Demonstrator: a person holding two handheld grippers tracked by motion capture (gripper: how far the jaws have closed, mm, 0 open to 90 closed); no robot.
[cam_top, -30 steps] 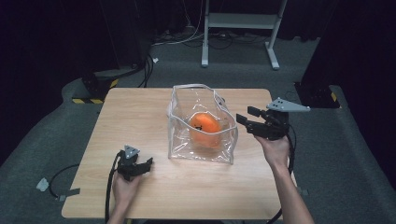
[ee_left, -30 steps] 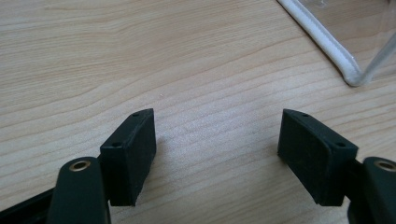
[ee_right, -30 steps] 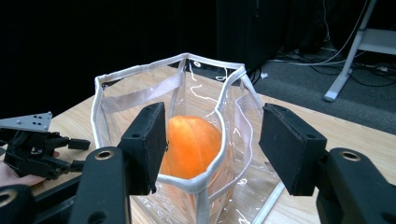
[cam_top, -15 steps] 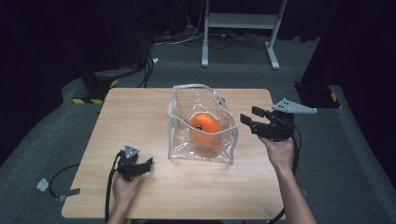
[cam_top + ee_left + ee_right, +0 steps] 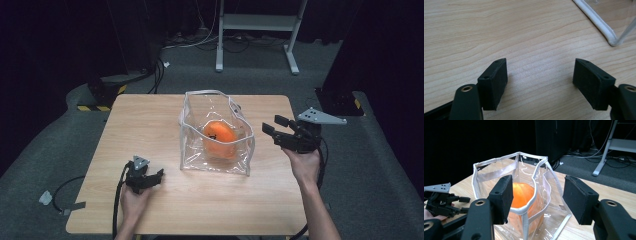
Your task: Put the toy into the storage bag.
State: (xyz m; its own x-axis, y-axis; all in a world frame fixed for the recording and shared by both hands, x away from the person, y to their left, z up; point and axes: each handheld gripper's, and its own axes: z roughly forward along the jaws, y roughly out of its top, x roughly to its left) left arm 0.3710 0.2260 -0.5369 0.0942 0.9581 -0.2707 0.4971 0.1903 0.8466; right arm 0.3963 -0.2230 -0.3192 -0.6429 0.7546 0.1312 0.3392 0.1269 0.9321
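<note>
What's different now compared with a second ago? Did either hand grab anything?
Almost nothing. The right gripper drifted slightly away from the clear bag to the right; its jaws are open and empty, as before. The left gripper rests in the same place on the table, open, holding nothing. The bag and the orange thing inside have not moved.
</note>
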